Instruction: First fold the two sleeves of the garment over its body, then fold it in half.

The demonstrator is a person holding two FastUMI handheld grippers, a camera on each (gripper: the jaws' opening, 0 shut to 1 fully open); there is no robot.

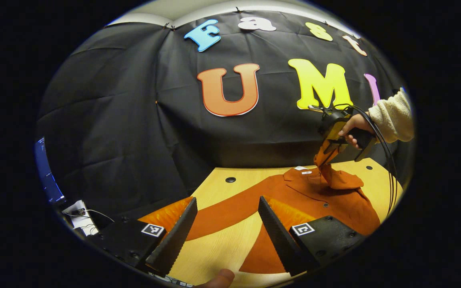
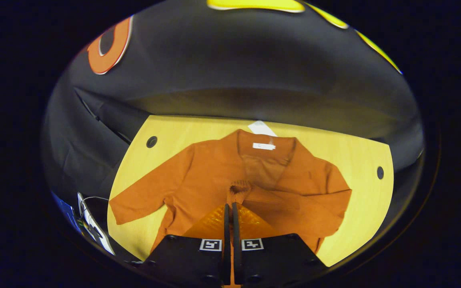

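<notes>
Shirt (image 2: 210, 176): orange, lies flat on the wood worktop (image 2: 358, 160), collar at the far side.
R tongs (image 2: 230, 212): closed tight on 1 sleeve cuff (image 2: 239, 187), held up over the shirt's middle.
L tongs (image 1: 227, 216): wide, hold nothing, above the other sleeve (image 1: 230, 212).

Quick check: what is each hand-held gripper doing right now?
Left hand-held gripper: open, holding nothing, over the outstretched sleeve.
Right hand-held gripper: shut on the other sleeve's cuff, lifted over the shirt body.

The left tongs (image 1: 227, 208) hover spread wide, while the right tongs (image 2: 230, 210) are raised, pinched closed on cloth.
</notes>
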